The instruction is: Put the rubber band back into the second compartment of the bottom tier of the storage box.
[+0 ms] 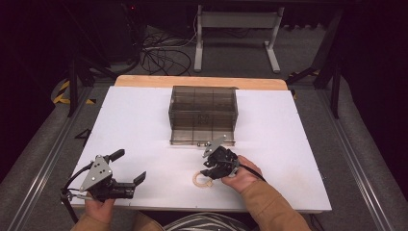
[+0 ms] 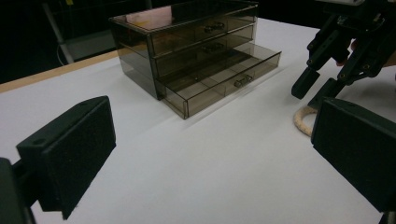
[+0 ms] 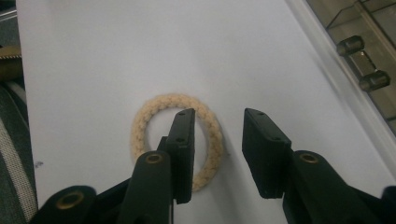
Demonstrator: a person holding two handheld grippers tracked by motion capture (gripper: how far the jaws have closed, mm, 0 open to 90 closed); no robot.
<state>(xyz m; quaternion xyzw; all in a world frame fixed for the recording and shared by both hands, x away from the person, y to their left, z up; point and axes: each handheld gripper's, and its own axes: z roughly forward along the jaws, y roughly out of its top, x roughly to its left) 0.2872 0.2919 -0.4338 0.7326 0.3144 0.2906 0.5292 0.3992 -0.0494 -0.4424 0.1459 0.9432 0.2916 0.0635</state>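
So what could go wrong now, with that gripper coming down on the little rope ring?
One jaw of the right hand-held gripper stands inside the cream braided rope ring, the other outside, not yet pressing. Closing further, they may pinch just the edge, so the ring could slip or flip away. The smoky clear plastic drawer box has its bottom drawer pulled out nearby; a hasty lift might knock it.

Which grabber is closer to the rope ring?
Right. The right gripper hangs over the rope ring, jaws astride its near side. The left gripper sits apart, off toward the table's left edge.
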